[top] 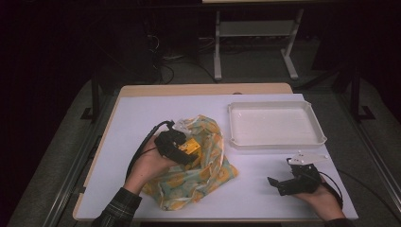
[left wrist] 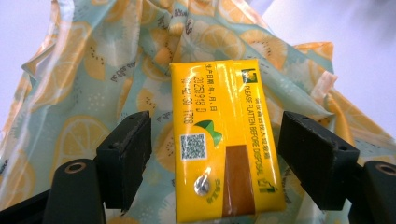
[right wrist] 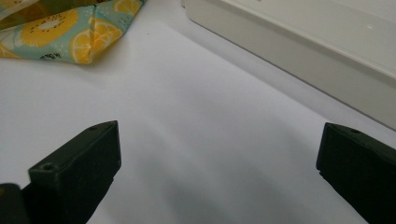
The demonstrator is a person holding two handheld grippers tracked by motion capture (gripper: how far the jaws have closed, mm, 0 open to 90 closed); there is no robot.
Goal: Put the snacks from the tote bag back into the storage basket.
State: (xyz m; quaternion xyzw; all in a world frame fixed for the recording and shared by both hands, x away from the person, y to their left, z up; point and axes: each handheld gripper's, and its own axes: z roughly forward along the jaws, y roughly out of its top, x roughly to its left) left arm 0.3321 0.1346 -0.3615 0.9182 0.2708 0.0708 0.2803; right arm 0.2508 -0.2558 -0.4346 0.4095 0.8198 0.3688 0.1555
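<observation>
I hold 2 grippers at a white-covered table [top: 142, 113]. Nearest me, at the front right, my right gripper [top: 279, 182] rests low on the bare table surface, with my hand [top: 321, 198] behind it. In the right gripper view its 2 black jaws stand wide apart with nothing between them but white table.

A little farther in, on my left side, my left gripper [left wrist: 215, 158] hovers over a crumpled cloth bag [top: 198, 175] printed with lemon and orange slices on pale blue-green. My left hand [top: 149, 165] grips it, and its black cable [top: 142, 146] loops back toward me. In the left gripper view the jaws are spread open on either side of a yellow drink carton [left wrist: 224, 140], which lies flat on the bag. There is a visible gap between each jaw and the carton, so I am not clamping it. The carton shows a printed date, a small square code, a foil straw hole and the words "please flatten before disposal". In the high view the carton [top: 190, 148] sits near the middle of the bag.

Farther back on the right, well apart from the bag, stands a white rectangular tray [top: 276, 140].
</observation>
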